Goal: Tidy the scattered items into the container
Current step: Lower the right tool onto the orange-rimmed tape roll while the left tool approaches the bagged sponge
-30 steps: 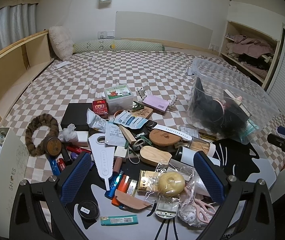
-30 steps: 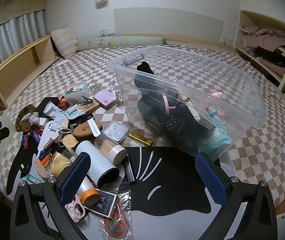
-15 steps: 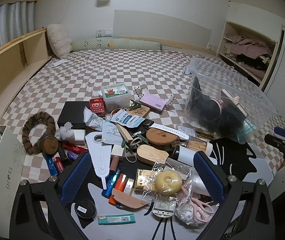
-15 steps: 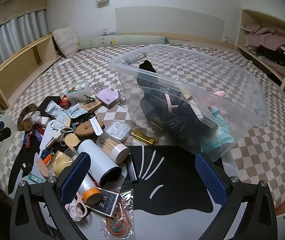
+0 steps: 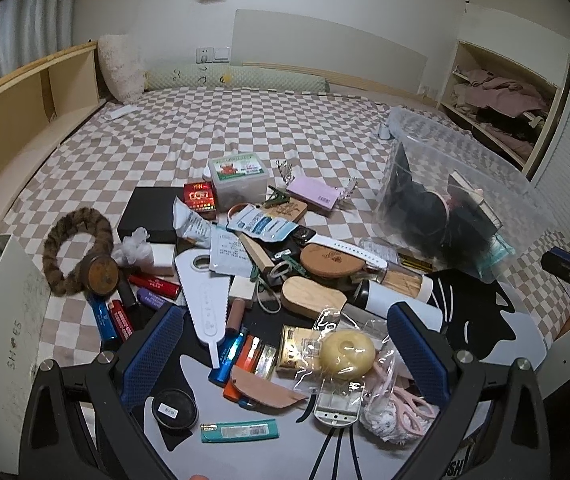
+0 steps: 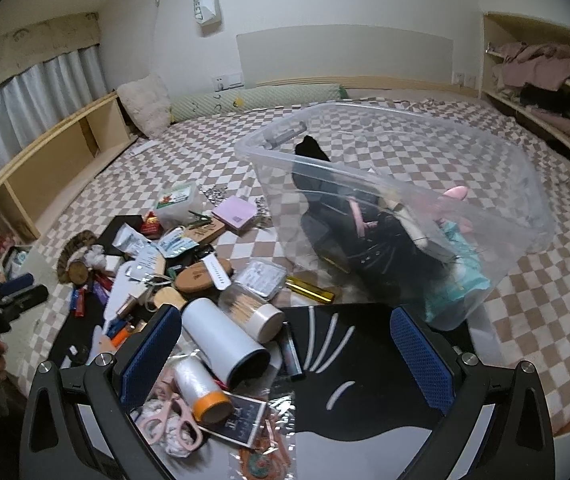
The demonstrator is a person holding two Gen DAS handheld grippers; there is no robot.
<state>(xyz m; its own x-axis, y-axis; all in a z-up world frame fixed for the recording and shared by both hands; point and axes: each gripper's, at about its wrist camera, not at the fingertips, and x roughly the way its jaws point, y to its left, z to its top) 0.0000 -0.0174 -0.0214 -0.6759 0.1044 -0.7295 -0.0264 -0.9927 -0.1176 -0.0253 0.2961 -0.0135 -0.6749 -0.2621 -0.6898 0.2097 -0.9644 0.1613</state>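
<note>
On the checked bed, the clear box [image 6: 397, 216] sits to the right of the messy pile. A white tube [image 6: 225, 340] lies just ahead of the right gripper [image 6: 285, 360], nearer its left finger, its long side slanting away to the left. That hand looks nearest. Both the right gripper and the left gripper [image 5: 285, 356] are wide apart, holding nothing.

The bed [image 5: 245, 128] has a brown and white checked cover. On it, at the right, stands a clear plastic container [image 6: 425, 184] with dark things inside. Near the front edge lies a black mat with white lines [image 6: 349, 364], and many small items are scattered on and around it. A furry brown ring [image 5: 75, 248] and a black flat box [image 5: 147, 216] lie on the cover at the left. A green bolster [image 5: 237, 78] and a white pillow [image 5: 121, 66] lie at the far end.
</note>
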